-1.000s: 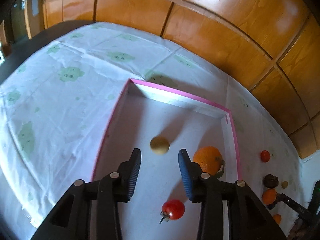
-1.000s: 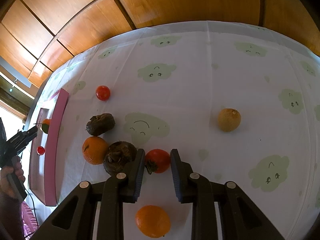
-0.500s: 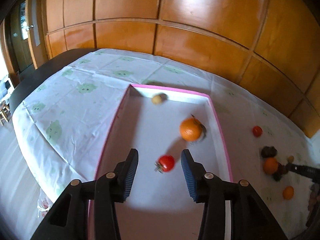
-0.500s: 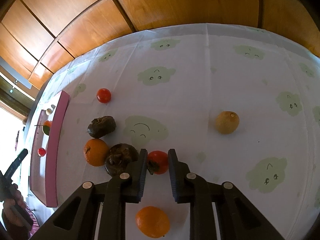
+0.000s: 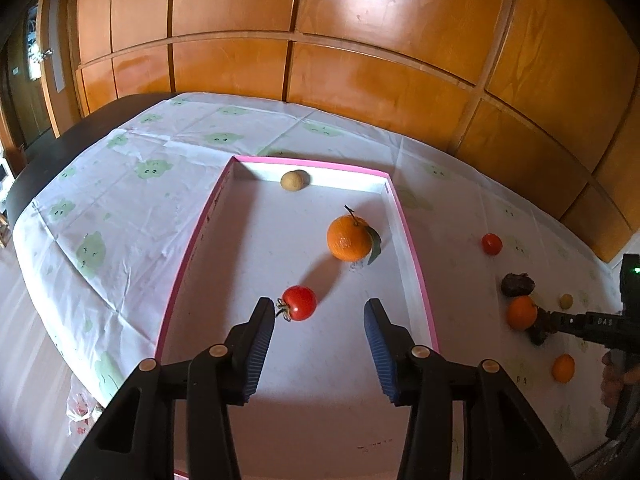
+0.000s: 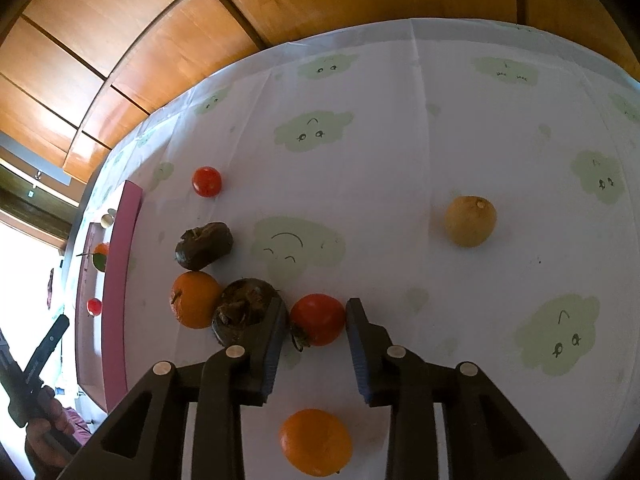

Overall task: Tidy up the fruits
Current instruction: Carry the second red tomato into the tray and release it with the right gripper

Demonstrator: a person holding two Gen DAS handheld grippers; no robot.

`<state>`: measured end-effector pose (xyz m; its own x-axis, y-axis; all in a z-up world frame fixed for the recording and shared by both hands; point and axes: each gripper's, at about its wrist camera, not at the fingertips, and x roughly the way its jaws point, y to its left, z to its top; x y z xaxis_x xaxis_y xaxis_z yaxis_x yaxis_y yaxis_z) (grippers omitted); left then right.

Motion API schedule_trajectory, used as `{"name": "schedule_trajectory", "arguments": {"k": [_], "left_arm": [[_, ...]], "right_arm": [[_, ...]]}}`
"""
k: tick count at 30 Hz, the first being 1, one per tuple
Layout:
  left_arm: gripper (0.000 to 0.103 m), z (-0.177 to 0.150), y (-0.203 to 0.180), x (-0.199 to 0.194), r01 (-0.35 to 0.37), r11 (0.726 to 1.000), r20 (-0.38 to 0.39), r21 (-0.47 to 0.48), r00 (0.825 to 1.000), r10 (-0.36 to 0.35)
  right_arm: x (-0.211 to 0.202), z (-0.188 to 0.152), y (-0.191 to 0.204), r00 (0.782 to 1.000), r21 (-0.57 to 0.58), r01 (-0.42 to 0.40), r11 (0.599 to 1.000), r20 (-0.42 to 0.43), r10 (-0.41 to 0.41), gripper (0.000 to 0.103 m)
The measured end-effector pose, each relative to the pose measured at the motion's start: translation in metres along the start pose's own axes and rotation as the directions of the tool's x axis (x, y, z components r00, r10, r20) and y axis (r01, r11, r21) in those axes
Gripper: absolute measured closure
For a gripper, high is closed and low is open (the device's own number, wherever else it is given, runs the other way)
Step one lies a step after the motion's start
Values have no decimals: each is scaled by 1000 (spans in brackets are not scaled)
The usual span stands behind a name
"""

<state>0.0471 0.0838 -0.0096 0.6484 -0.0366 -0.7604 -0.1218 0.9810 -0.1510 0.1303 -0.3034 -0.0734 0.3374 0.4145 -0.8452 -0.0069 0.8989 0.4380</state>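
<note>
Red, glossy and round, the larger tomato (image 6: pixel 318 319) lies on the white tablecloth with green cloud faces (image 6: pixel 400 140), between the jaws of my right claw (image 6: pixel 315 305). Half a second ago those jaws stood closer about it; now they are opening, with a sliver of cloth showing on either side, so I judge the tomato released rather than grasped. The pick has not taken and needs a fresh squeeze. Touching my left finger there is a dark, wrinkled, lumpy fruit (image 6: pixel 244 308), which crowds the approach, with a round orange (image 6: pixel 195 299) against it. My left claw (image 5: pixel 319 306) is empty and its jaws are opening too. A second ago it hung low over the pink-rimmed white tray (image 5: pixel 416 264) with the small tan ball-shaped fruit (image 5: pixel 295 180) just ahead of it; since then it has drawn back, and that fruit has rolled to the far wall. So 3 fruits are now in the tray: the tan one, a leafy stemmed orange (image 5: pixel 349 239) and a small red cherry tomato (image 5: pixel 299 303). Still out on the cloth are 7, counting my tomato. I judge the job under halfway.
</note>
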Motion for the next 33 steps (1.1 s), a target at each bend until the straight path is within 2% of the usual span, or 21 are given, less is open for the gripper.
{"name": "schedule_trajectory", "arguments": {"k": [9, 14, 19, 22, 26, 30, 33], "left_arm": [[53, -5, -1, -9, -15, 999, 27, 41, 1000, 14], [50, -6, 4, -13, -48, 997, 53, 56, 998, 45], [50, -6, 12, -15, -61, 997, 63, 40, 996, 59], [50, -6, 15, -17, -67, 997, 67, 39, 996, 65], [49, -6, 21, -18, -76, 997, 70, 32, 995, 74], [49, -8, 28, -18, -82, 997, 69, 17, 994, 80], [49, -9, 33, -18, -82, 997, 66, 7, 994, 82]], "right_arm": [[-26, 1, 6, 997, -21, -8, 1000, 79, 10, 76], [-38, -7, 47, 993, -115, -52, 992, 100, 64, 76], [-25, -23, 115, 987, -249, -140, 958, 45, 156, 76], [-11, -34, 160, 979, -332, -193, 923, -7, 202, 76], [1, -48, 200, 969, -387, -243, 890, -62, 238, 76], [16, -59, 235, 967, -445, -255, 858, -102, 234, 76], [30, -66, 250, 974, -476, -227, 850, -116, 195, 76]]}}
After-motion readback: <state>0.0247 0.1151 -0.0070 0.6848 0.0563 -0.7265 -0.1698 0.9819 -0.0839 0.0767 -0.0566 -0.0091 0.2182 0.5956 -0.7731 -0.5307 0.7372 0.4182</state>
